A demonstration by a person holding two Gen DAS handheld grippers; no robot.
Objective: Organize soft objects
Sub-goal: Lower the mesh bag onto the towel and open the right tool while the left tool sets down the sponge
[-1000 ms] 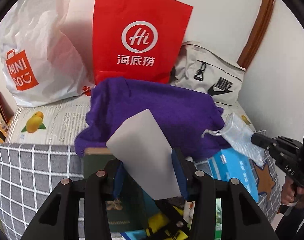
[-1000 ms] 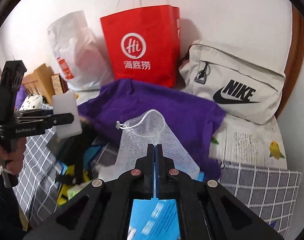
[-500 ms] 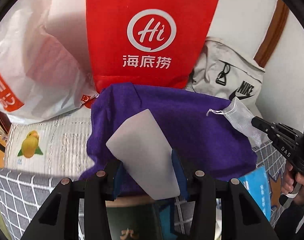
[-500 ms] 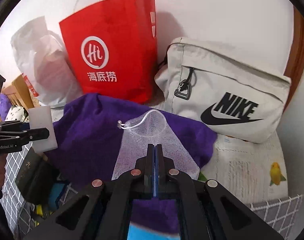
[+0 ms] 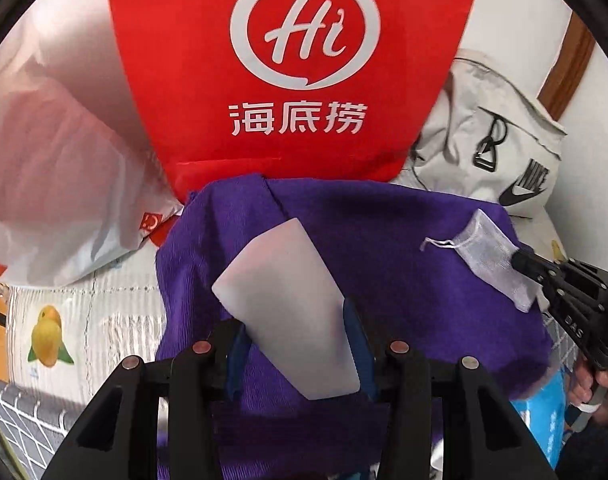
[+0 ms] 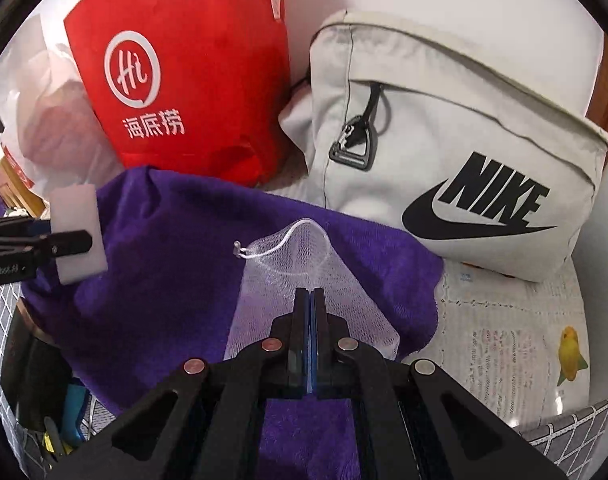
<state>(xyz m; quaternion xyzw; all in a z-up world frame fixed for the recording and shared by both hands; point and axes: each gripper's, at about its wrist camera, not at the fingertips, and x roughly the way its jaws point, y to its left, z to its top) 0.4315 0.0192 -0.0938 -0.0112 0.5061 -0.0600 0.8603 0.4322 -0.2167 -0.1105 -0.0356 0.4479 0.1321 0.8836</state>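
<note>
2 soft things are in your grip at once. Your left gripper (image 5: 295,344) is clamped at a narrow-to-middling width on the white foam block (image 5: 287,312), which stands up and forward from between the fingers; its lower end sits in the pads. It looks light and squashy, so it should dent under pressure and spring back: keep the hold low and across its flat faces. Your right gripper (image 6: 308,320) is pinched fully together on the bottom edge of the white mesh pouch (image 6: 304,280), whose drawstring mouth lies ahead of the fingertips. The pouch is limp, nearly weightless and likely to snag, so grip a fold, not a single strand. Both hang over the purple cloth (image 6: 163,280), beyond which stand the red paper bag (image 5: 295,64) and the grey Nike bag (image 6: 444,152).
</note>
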